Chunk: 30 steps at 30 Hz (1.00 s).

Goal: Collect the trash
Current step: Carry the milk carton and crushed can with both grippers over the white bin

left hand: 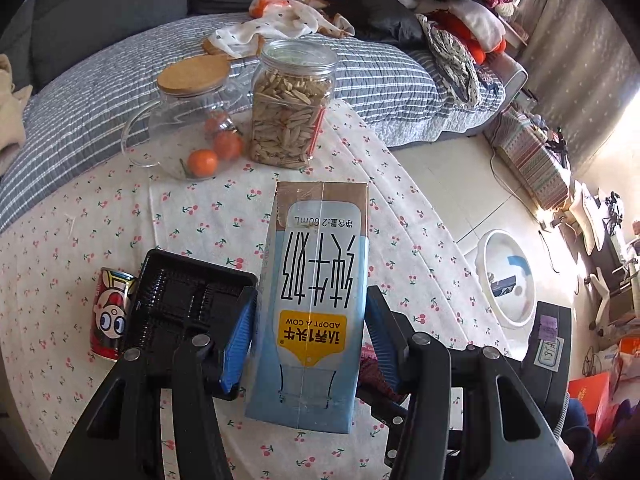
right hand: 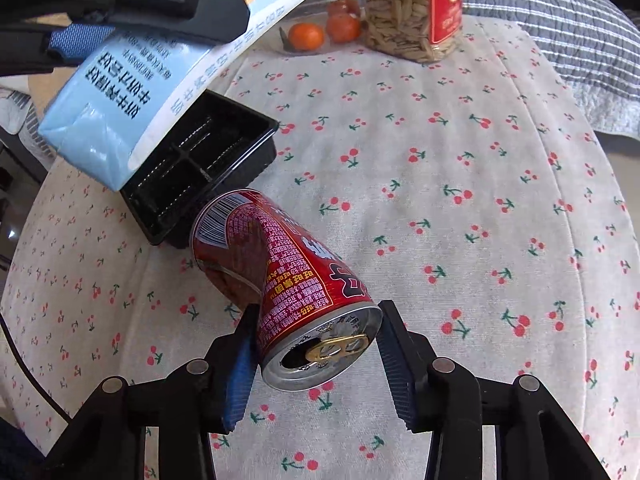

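My left gripper [left hand: 312, 340] is shut on a light blue milk carton [left hand: 316, 300] and holds it above the cherry-print tablecloth [left hand: 200, 208]; the carton also shows in the right wrist view [right hand: 120, 92], raised over a black plastic tray [right hand: 200, 168]. A dented red drink can [right hand: 280, 280] lies on its side next to the tray, its opened top toward me. My right gripper [right hand: 316, 360] is around the can's top end, the left pad touching it and the right pad a little apart. The can [left hand: 110, 316] and tray [left hand: 188, 300] also show in the left wrist view.
A jar of seeds [left hand: 290, 104], a glass jug with a cork lid [left hand: 188, 120] and small oranges [left hand: 216, 152] stand at the table's far side. A striped bed [left hand: 380, 80] lies behind. A white basin [left hand: 508, 276] sits on the floor to the right.
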Motion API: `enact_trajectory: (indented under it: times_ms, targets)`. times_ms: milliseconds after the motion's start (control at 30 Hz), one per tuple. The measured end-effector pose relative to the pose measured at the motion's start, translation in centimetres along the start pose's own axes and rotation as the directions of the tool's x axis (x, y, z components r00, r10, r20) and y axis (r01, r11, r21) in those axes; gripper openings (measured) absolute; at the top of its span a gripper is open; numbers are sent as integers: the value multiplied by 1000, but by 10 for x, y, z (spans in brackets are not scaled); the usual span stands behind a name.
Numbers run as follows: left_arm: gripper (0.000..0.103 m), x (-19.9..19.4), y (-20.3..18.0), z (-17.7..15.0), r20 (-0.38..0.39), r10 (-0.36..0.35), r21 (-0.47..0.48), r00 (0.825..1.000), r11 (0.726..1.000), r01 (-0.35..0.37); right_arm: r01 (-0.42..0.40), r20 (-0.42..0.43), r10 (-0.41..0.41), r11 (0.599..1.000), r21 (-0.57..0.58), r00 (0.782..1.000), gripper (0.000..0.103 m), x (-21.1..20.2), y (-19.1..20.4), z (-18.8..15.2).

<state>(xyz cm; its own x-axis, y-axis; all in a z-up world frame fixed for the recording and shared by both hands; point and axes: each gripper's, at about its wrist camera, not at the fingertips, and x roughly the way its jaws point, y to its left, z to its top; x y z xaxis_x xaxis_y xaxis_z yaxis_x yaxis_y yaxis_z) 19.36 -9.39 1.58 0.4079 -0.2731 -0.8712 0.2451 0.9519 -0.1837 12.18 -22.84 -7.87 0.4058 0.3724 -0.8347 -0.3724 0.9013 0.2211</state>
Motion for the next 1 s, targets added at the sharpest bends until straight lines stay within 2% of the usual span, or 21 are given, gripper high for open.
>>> enact_trajectory:
  times_ms: [533, 800, 1000]
  targets:
    - [56, 22, -84, 4, -22, -77, 65, 997, 995, 78, 32, 97, -53, 976, 214, 994, 50, -77, -96, -29]
    - [56, 42, -133, 6, -55, -129, 108, 990, 985, 135, 25, 163, -86, 938, 347, 983, 50, -120, -153, -43]
    - [56, 58, -179, 3, -85, -164, 155, 983, 972, 175, 15, 202, -120, 890, 457, 972, 50, -151, -201, -59]
